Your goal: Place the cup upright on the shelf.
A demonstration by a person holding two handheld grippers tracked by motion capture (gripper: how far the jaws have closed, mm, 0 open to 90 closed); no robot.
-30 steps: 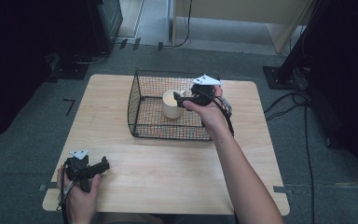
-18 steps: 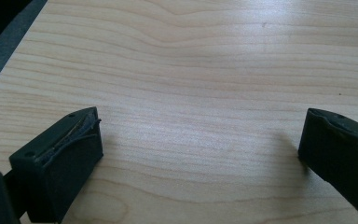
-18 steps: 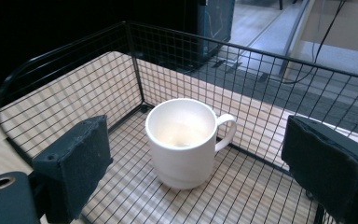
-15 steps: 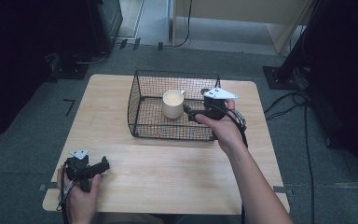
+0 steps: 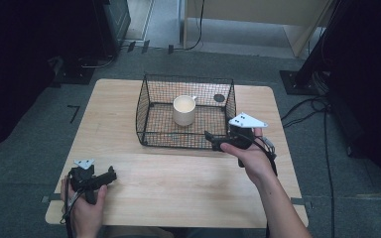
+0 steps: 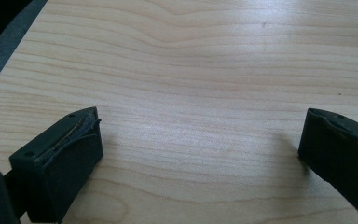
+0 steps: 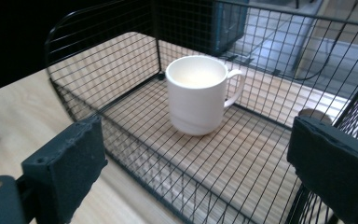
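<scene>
Your right hand-held gripper (image 5: 217, 141) hangs just outside the basket's (image 5: 151, 134) near right corner, jaws spread wide and holding nothing, aimed in at the mug (image 7: 202, 93). The mug stands upright on the basket floor, handle away from you to the right. Your left hand-held gripper (image 5: 104, 177) sits low over the counter (image 5: 178, 183) at its near left corner, jaws also spread and empty, with bare wood between them.
</scene>
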